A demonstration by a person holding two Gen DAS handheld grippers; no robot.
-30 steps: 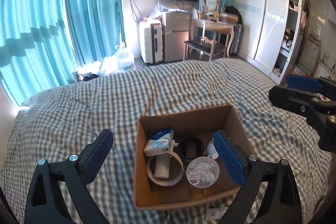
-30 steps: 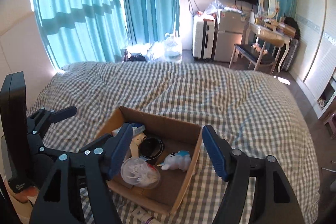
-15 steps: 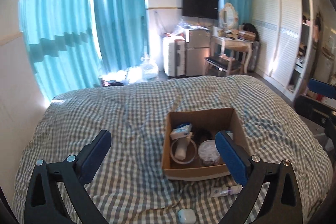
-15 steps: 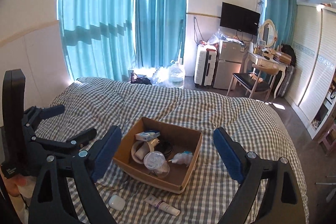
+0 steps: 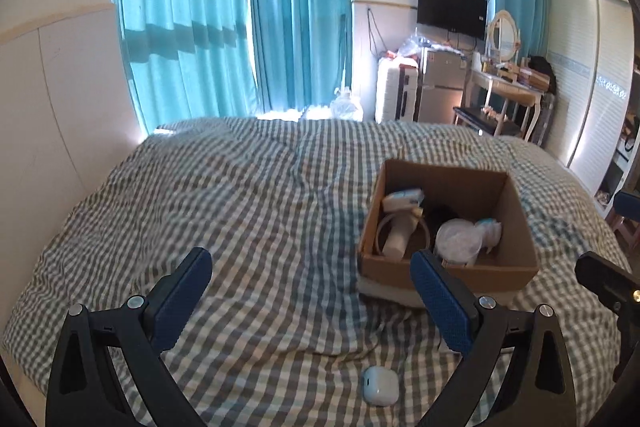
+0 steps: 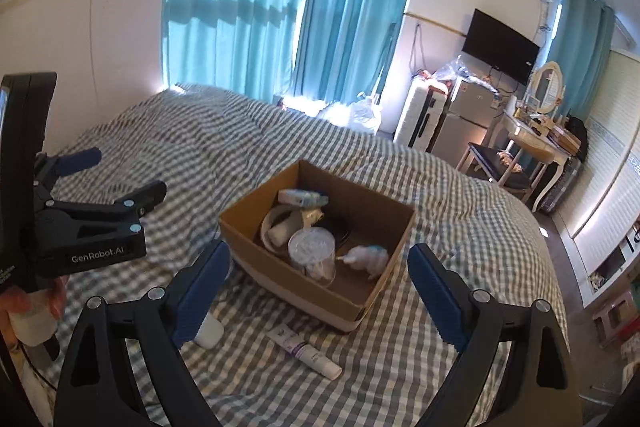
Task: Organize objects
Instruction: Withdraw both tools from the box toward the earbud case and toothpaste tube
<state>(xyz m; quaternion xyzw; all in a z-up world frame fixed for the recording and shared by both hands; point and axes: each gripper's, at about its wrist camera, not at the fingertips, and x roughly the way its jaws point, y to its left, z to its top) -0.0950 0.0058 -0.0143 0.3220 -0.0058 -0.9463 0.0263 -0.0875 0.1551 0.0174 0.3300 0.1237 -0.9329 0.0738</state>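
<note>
Left wrist view, left to right. Teal curtains [image 5: 240, 15] across upper left and centre. Checked bedspread [image 5: 248, 195] fills the middle and bottom. Left gripper [image 5: 312, 291] at bottom, jaws wide apart, nothing between them, only bedspread below. White earbud case [image 5: 380, 385] lying on the bedspread at bottom centre, between the two fingers and near the frame edge. Cardboard box [image 5: 452, 271] at centre right, open top, resting on the bedspread, partly behind the right-hand finger. Inside: a blue-and-white pack [image 5: 404, 197] at the far left corner, a tape ring [image 5: 384, 231] around a white bottle, a clear round container [image 5: 458, 239], a white toy at the right. Black part of the other tool at far right edge.

Right wrist view, left to right. Left gripper [image 6: 108, 179] seen from the side at middle left, black, jaws parted, above the bedspread. A hand [image 6: 24, 303] at lower left edge on its handle. Right gripper [image 6: 320, 287] at bottom, jaws have just been opening, now wide apart and empty. White earbud case [image 6: 210, 333] just beside the left-hand finger, partly hidden by it. Cardboard box [image 6: 280, 267] at centre, above the gap of the jaws. Clear round container [image 6: 310, 245] and white toy [image 6: 366, 257] inside, toward the near side. White tube [image 6: 306, 351] flat on the bedspread just below the box, apart from it. Dressing table [image 6: 536, 143], television and suitcase at upper right.
</note>
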